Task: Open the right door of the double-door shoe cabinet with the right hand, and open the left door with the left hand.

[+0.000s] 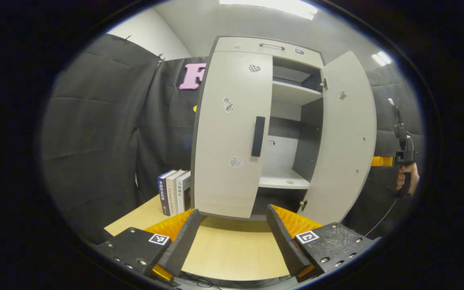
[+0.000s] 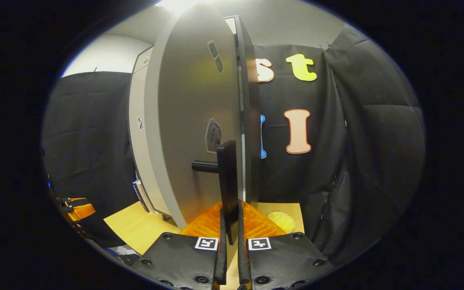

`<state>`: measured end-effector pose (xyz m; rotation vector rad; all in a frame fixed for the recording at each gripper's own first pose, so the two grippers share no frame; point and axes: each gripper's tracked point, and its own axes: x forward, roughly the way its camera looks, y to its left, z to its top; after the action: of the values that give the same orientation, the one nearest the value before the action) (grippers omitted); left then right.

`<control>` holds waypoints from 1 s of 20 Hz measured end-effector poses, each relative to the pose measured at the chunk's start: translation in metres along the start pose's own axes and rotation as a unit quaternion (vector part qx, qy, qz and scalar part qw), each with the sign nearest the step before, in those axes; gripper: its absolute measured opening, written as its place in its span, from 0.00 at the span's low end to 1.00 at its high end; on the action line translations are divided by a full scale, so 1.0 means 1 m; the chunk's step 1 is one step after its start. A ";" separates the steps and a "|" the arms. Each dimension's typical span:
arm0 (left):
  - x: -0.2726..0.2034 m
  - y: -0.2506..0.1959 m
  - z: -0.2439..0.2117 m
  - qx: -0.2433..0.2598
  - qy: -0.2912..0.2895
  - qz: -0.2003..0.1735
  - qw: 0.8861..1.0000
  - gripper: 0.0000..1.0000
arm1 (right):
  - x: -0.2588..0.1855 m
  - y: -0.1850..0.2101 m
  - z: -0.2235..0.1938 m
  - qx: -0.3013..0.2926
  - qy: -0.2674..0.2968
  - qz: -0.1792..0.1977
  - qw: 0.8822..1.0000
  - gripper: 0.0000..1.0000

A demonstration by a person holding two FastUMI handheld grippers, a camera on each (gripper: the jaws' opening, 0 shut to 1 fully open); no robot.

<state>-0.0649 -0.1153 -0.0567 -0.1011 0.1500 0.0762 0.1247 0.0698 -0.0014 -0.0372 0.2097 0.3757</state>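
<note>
Black handle (image 2: 228, 177) pinched in right hand-held gripper (image 2: 228, 225); right door (image 2: 191, 121) ajar.

The left gripper (image 1: 232, 237) stands with its fingers spread wide, and bare bench (image 1: 224, 249) lies between it and the cabinet, so nothing blocks a straight reach to the left door (image 1: 232, 133) and its dark handle (image 1: 258, 136). That door is closed. A row of books (image 1: 174, 191) stands just beside its lower left corner, narrowing the room on that side. The right door (image 1: 344, 137) is swung out, leaving the shelves (image 1: 292, 93) open to reach between the two doors. In the right gripper view, that door's handle (image 2: 228, 177) sits between the closed-in fingers of the right gripper (image 2: 229, 241), seemingly clamped. A yellow round thing (image 2: 281, 220) lies on the bench near the cloth wall.
</note>
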 end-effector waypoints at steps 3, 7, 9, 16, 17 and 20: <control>0.014 0.011 0.006 -0.017 0.000 -0.007 1.000 0.97 | -0.007 0.002 -0.009 0.015 0.014 -0.006 1.000 0.13; 0.033 0.027 0.001 -0.027 0.011 -0.022 0.999 0.99 | -0.018 0.016 -0.020 0.058 0.028 -0.003 0.998 0.12; 0.048 0.030 0.002 -0.023 0.017 -0.036 0.999 0.97 | -0.024 0.014 -0.023 0.075 0.035 -0.016 0.996 0.00; 0.094 0.022 0.022 -0.003 0.003 -0.113 0.994 0.97 | -0.031 0.005 -0.012 0.132 -0.009 -0.114 0.985 0.02; 0.099 0.021 0.024 0.001 0.002 -0.124 0.992 0.97 | -0.034 -0.008 -0.011 0.127 -0.017 -0.144 0.981 0.00; 0.109 0.017 0.033 0.010 -0.008 -0.155 0.988 0.99 | -0.049 -0.032 -0.006 0.112 -0.031 -0.208 0.971 0.04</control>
<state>0.0461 -0.0874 -0.0421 -0.1033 0.1166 -0.2337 0.0907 0.0214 0.0026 0.1519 0.1754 -0.0661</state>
